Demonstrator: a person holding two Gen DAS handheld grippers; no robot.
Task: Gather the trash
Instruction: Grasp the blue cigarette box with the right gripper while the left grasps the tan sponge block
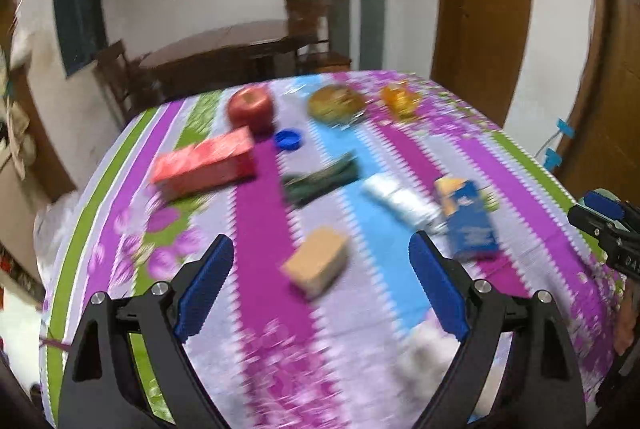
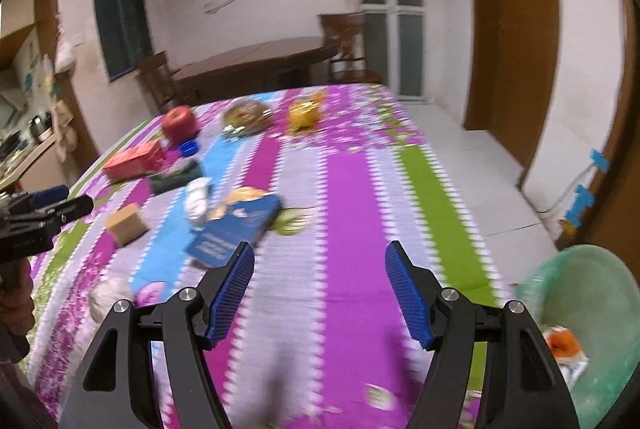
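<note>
Two claws hung over the tabletop (image 1: 260,189), both spread and gripping nothing: the left claw (image 1: 322,283) framed a tan block (image 1: 316,265) at lower centre, likely the next pickup, while the right claw (image 2: 320,295) sat over bare cloth. Beyond lay blurred litter: a blue carton (image 1: 468,221), a red box (image 1: 204,165). At lower right, a green bowl (image 2: 592,293) held scraps.

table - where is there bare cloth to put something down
Free: the wide stretch of tablecloth between the blue box and the green basin, right of the clutter. Crowded: the left half, where the red carton, tan block, dark wrapper and apple sit close together.
</note>
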